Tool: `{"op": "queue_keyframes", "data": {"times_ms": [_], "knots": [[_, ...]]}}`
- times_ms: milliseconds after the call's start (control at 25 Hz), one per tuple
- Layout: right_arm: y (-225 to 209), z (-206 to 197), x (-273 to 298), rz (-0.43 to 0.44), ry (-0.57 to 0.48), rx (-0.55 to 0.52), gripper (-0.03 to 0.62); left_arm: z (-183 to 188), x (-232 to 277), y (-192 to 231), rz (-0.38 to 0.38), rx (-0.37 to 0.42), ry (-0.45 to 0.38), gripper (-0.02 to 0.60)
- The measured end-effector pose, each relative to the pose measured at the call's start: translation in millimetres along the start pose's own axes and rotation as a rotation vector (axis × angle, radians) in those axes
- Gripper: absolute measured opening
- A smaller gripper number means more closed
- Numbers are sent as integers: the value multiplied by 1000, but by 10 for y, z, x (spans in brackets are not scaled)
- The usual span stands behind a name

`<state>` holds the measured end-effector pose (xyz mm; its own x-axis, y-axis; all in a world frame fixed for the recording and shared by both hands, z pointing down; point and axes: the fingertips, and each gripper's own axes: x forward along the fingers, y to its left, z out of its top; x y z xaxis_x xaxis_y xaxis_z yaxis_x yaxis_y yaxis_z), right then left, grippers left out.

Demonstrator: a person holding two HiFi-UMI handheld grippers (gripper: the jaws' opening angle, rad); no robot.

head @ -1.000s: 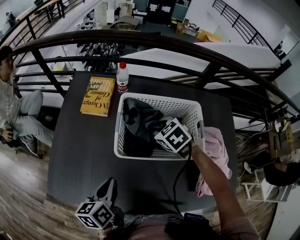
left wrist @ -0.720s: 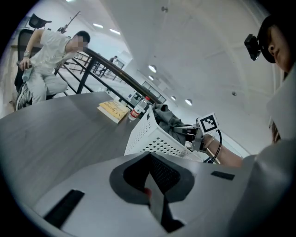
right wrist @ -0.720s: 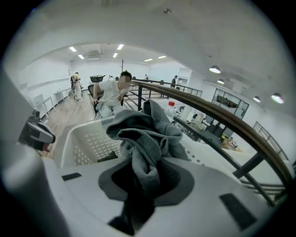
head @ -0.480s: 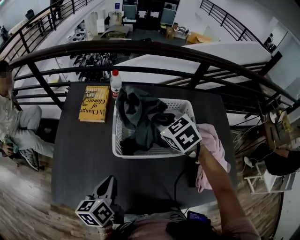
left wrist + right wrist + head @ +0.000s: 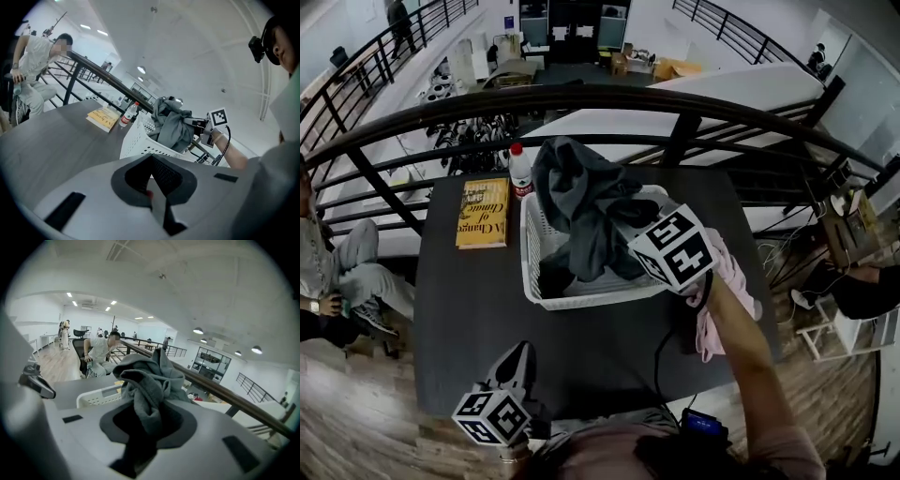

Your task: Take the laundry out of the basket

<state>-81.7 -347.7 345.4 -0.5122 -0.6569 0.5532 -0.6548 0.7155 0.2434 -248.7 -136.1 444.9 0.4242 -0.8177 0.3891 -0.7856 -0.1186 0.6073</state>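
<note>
Right tongs (image 5: 622, 223): clenched on a fold of the grey garment, raised above the right half of the basket; the marker cube sits on them toward the table's right edge, with the person's forearm running back to the near edge.
Grey garment (image 5: 581, 202): the task's laundry. Its bunched top stands higher than the basket rim, and its lower part hangs down into the basket. In the right gripper view the cloth fills the gap between the jaws and piles up in front of them.
Basket (image 5: 530, 258): white, perforated, standing upright on the middle of the table, closer to the far edge than to the near one. Dark cloth shows at its bottom under the hanging garment; whether that is a separate piece cannot be told.
Left tongs (image 5: 517, 361): jaws drawn together with nothing in them, held low at the near edge of the table toward its left corner, pointing at the basket and well apart from it.
Pink garment (image 5: 733, 281): lies crumpled at the table's right edge, just beside the basket's right wall and partly under the right forearm.
Book (image 5: 483, 213): yellow cover, flat on the table near the far left corner.
Bottle (image 5: 520, 173): clear with a red cap, upright at the far edge, between the book and the basket.
Table (image 5: 464, 309): dark top, set against a black railing (image 5: 581, 98).
Seated person (image 5: 337, 272): on a chair beyond the table's left edge.
</note>
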Motion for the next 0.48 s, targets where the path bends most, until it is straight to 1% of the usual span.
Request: {"op": "queue_keyframes", "data": {"times_ms": [480], "knots": [[86, 367, -586, -137, -106, 7, 95, 84, -224, 27, -71, 61, 8, -3]]}}
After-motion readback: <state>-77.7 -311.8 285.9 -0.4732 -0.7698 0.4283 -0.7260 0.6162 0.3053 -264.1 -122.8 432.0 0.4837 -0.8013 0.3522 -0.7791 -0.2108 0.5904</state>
